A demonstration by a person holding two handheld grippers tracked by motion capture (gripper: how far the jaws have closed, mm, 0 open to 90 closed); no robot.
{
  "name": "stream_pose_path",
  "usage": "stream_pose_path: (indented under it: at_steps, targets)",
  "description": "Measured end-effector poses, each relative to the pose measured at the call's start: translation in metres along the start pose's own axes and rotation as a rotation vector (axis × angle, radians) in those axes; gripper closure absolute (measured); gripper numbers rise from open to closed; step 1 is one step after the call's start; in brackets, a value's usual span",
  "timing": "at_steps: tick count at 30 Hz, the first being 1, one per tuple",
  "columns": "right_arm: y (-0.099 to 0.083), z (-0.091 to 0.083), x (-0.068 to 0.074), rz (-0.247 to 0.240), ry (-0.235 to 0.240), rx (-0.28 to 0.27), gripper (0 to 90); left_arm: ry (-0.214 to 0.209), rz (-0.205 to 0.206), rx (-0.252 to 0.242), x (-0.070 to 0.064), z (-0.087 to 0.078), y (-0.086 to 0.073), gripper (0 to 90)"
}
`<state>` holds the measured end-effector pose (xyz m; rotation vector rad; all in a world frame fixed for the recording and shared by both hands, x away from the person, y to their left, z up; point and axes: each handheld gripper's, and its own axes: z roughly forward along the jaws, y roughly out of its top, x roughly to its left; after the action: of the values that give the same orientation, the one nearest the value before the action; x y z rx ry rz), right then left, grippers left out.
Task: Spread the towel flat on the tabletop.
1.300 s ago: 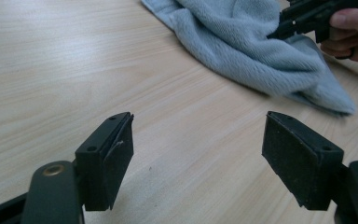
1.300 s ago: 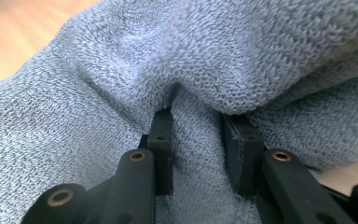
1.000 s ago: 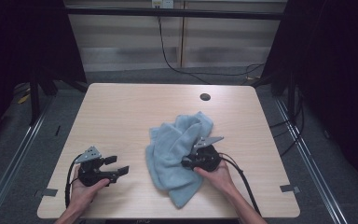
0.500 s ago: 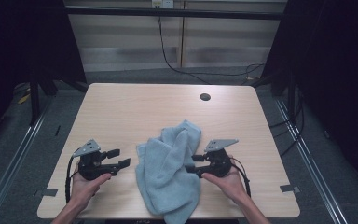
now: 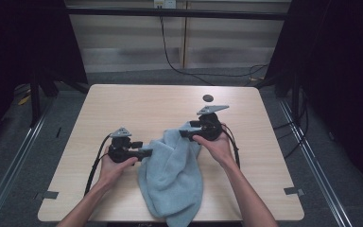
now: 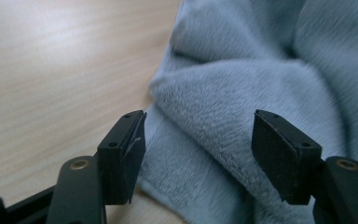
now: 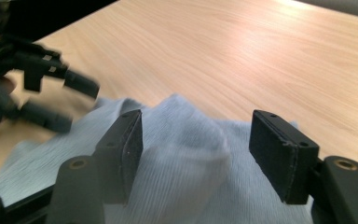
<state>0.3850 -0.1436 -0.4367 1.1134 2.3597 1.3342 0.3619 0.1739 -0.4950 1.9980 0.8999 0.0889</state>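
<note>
A fluffy, rumpled light-blue towel (image 5: pixel 175 177) lies on the pale wood-grain table (image 5: pixel 123 104), drooping over its near edge. Left gripper (image 6: pixel 198 154) and right gripper (image 7: pixel 196 154) gape wide, straddling its folds, gripping nothing.

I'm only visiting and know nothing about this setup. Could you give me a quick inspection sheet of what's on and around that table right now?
Surface: light wooden table, bare apart from the items below.
Job's things: a light blue towel, crumpled, near the front edge, its lower end hanging over it.
Clutter: a small dark round spot near the far edge; what it is cannot be told.
Grippers: left gripper open, its jaws astride the towel's edge; right gripper open, over a raised fold of the towel.
Cables: a black cable trails from each gripper; further black cables lie on the floor behind the table.
Surroundings: dark curtains on both sides, grey floor, pale wall panels behind.
</note>
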Motion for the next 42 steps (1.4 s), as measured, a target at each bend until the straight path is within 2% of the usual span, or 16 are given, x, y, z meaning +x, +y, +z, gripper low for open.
stream_pose_path:
  at_steps: [3,6,11,13,14,15,17,19,21,23,24,27,30,36,39,42]
  targets:
    - [-0.001,0.024,-0.003,-0.006,-0.001,0.055,33.2,-0.047,-0.030,0.003,0.003,0.005,-0.004,40.4]
    - [-0.012,0.050,-0.004,0.011,0.054,0.085,31.9,-0.060,0.005,0.020,-0.002,0.011,-0.007,43.3]
    - [-0.019,0.064,0.003,-0.004,0.106,0.133,33.4,-0.072,0.003,0.016,-0.004,0.014,-0.008,43.9]
    - [-0.022,0.067,0.007,-0.021,0.104,0.143,41.4,-0.077,0.020,0.018,-0.006,0.014,-0.009,53.3]
    - [-0.025,0.069,0.011,-0.036,0.106,0.157,55.4,-0.080,0.029,0.022,-0.007,0.014,-0.010,64.2]
    - [-0.025,0.069,0.011,-0.036,0.106,0.157,55.4,-0.089,0.038,0.027,-0.009,0.015,-0.010,64.2]
    - [-0.026,0.067,0.014,-0.041,0.088,0.157,71.5,-0.092,0.047,0.030,-0.012,0.014,-0.009,75.4]
    - [-0.025,0.061,0.015,-0.047,0.071,0.131,84.0,-0.086,0.053,0.030,-0.013,0.013,-0.009,82.3]
    - [-0.022,0.055,0.012,-0.030,0.058,0.099,86.6,-0.090,0.043,0.022,-0.012,0.010,-0.008,84.1]
    - [-0.019,0.045,0.007,-0.006,0.051,0.058,87.2,-0.101,0.024,-0.009,-0.010,0.004,-0.005,84.8]
    - [-0.015,0.031,0.002,0.016,0.007,0.019,87.4,-0.104,0.012,-0.030,-0.009,-0.001,-0.003,85.0]
    - [-0.013,0.017,-0.005,0.039,-0.038,-0.022,87.4,-0.096,0.001,-0.093,-0.007,-0.016,0.004,85.3]
    - [-0.004,-0.014,-0.014,0.072,-0.114,-0.100,87.4,-0.095,-0.006,-0.166,-0.007,-0.038,0.012,85.7]
    - [0.028,-0.060,-0.019,0.071,-0.198,-0.214,87.4,-0.068,-0.020,-0.274,-0.001,-0.072,0.029,85.7]
    - [0.040,-0.072,-0.021,0.071,-0.226,-0.231,87.3,-0.048,-0.038,-0.309,0.003,-0.081,0.043,85.7]
    - [0.051,-0.081,-0.025,0.091,-0.217,-0.267,87.3,-0.006,-0.024,-0.344,0.002,-0.089,0.067,85.7]
